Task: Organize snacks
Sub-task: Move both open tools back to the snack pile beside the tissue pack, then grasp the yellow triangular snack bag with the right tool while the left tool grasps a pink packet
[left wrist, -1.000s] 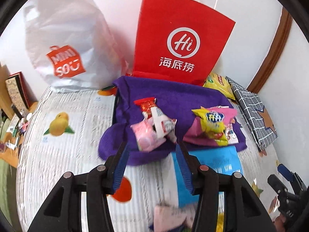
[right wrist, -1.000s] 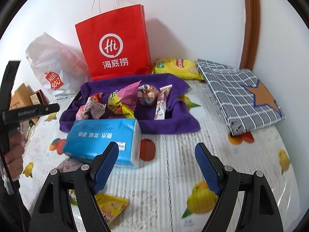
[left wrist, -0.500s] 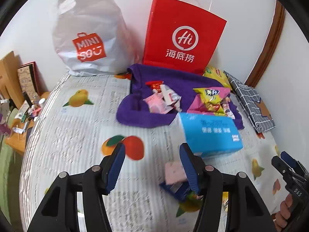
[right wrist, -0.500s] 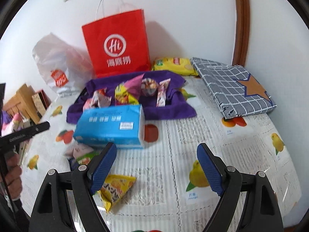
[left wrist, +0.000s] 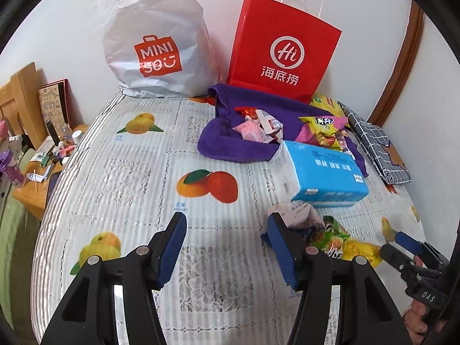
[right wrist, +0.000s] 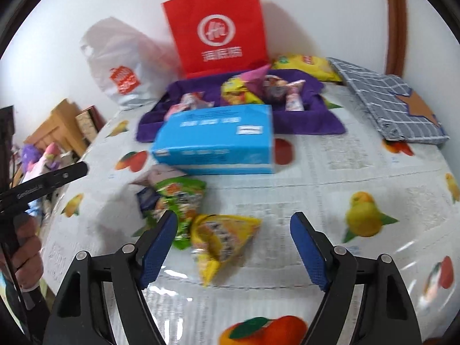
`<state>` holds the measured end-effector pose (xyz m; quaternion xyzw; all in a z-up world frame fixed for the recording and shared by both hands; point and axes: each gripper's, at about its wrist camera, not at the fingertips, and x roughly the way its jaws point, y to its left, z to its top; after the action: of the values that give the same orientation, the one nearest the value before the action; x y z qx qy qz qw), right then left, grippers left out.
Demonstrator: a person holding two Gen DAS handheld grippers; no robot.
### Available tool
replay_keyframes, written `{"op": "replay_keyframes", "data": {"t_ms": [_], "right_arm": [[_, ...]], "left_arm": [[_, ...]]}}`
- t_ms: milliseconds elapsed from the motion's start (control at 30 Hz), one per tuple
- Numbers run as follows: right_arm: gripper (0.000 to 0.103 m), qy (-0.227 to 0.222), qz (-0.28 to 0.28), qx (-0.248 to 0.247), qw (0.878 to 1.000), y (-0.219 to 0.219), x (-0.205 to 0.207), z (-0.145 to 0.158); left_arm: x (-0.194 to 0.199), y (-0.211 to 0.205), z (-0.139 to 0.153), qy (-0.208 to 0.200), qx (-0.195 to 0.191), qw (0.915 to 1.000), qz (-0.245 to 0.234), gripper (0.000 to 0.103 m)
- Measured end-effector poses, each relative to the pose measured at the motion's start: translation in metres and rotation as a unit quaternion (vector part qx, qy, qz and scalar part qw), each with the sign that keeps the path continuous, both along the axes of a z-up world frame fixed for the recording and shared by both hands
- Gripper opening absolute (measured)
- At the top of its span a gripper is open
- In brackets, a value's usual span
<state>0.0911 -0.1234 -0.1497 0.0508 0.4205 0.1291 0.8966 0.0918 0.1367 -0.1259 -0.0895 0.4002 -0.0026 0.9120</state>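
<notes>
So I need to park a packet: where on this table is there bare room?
Free: the fruit-print cloth left of the purple towel and blue tissue pack, below the white Miniso bag. Crowded: loose snack packets just before the tissue pack.

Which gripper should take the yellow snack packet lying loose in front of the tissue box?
Right. The yellow snack packet lies between the right gripper's open fingers. The left gripper is open over bare tablecloth, with the packet off to its side.
</notes>
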Motion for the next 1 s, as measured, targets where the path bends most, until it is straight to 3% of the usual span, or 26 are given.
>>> {"op": "replay_keyframes", "data": {"t_ms": [267, 400, 567, 767, 1000], "right_arm": [[0.063, 0.045, 0.007, 0.007, 0.999, 0.014, 0.016, -0.034], [0.063, 0.056, 0.016, 0.002, 0.998, 0.016, 0.021, -0.048], [0.055, 0.032, 0.032, -0.01, 0.999, 0.015, 0.021, -0.051], [0.053, 0.014, 0.023, -0.012, 1.0, -0.009, 0.014, -0.048], [0.053, 0.01, 0.019, -0.016, 1.0, -0.036, 0.016, -0.042]], "left_arm": [[0.002, -0.008, -0.01, 0.005, -0.008, 0.9998, -0.017, 0.056], [0.011, -0.022, -0.014, 0.009, -0.02, 0.9991, -0.037, 0.056], [0.031, -0.053, -0.019, 0.015, -0.007, 0.9968, -0.078, 0.06], [0.063, -0.073, -0.025, 0.036, -0.025, 0.9946, -0.094, 0.064], [0.087, -0.085, -0.054, 0.085, 0.011, 0.9915, -0.098, 0.065]]}}
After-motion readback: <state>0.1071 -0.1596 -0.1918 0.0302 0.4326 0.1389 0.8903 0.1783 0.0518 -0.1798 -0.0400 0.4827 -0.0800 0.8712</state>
